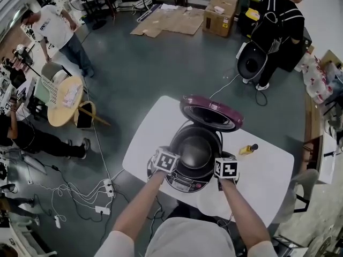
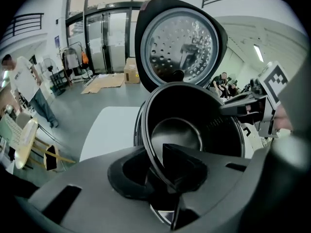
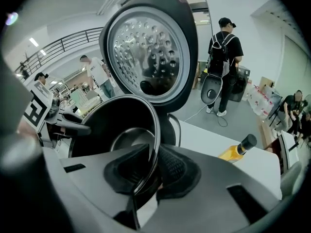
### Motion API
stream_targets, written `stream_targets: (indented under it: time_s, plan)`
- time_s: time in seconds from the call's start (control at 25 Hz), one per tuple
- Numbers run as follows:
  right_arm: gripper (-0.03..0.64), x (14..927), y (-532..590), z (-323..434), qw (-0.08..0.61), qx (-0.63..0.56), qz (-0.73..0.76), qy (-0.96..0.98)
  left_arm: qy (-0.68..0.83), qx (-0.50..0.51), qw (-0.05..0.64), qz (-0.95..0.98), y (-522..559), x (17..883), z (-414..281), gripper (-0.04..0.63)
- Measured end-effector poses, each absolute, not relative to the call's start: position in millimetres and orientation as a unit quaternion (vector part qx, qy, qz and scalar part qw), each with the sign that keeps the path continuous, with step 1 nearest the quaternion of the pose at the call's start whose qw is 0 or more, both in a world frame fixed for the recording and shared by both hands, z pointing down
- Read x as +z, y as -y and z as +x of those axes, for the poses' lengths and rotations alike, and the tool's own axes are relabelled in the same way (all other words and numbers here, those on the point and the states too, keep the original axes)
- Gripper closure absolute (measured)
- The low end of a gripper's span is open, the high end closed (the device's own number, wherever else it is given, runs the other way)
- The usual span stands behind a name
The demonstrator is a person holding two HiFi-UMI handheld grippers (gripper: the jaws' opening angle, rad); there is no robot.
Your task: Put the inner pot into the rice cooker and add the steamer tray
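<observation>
1. The cooker (image 1: 185, 182) sits at the near edge of the table (image 1: 153, 130). Its lid (image 1: 210, 111) is tipped up at the back, so the way in is free.
2. The pot (image 1: 194, 149) is down inside the cooker and looks seated.
3. Your left gripper (image 2: 158, 173) has the pot's left rim between its jaws. Your right gripper (image 3: 151, 174) has the right rim. One on each side keeps the pot flat.
4. Both pairs of jaws stand a little apart around the rim and don't seem to squeeze it. I think the cooker carries the pot now.
5. A bottle (image 1: 247, 149) is toward the table's right edge, out of your way.
6. I see no steamer tray on the table, so that step is not yet done.
</observation>
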State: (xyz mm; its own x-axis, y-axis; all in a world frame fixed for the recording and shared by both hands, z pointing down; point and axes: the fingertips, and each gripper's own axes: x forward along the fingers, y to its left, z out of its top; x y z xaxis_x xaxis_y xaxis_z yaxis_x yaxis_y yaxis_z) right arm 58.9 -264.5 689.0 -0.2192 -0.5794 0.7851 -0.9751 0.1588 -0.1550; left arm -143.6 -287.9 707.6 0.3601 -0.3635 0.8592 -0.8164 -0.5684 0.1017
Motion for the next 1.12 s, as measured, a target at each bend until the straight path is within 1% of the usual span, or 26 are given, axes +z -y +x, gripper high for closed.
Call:
stream_targets:
  time_s: [0.24,0.6,1.0,1.12]
  plan:
    - [0.534,713,265,57,0.33,0.339,0.539,0.697,0.353,0.451,0.262,0.777,289,731,-139,0.488]
    - [0.514,743,264,52,0.383,0.306,0.529,0.692,0.347,0.477,0.245,0.769,287,753,-141,0.477]
    - [0.502,750,264,56,0.406,0.279,0.541,0.681,0.362,0.499,0.218,0.756,287,757,-140,0.463]
    - [0.486,751,263,55,0.418,0.262,0.544,0.679,0.368,0.51,0.197,0.752,287,759,-142,0.434]
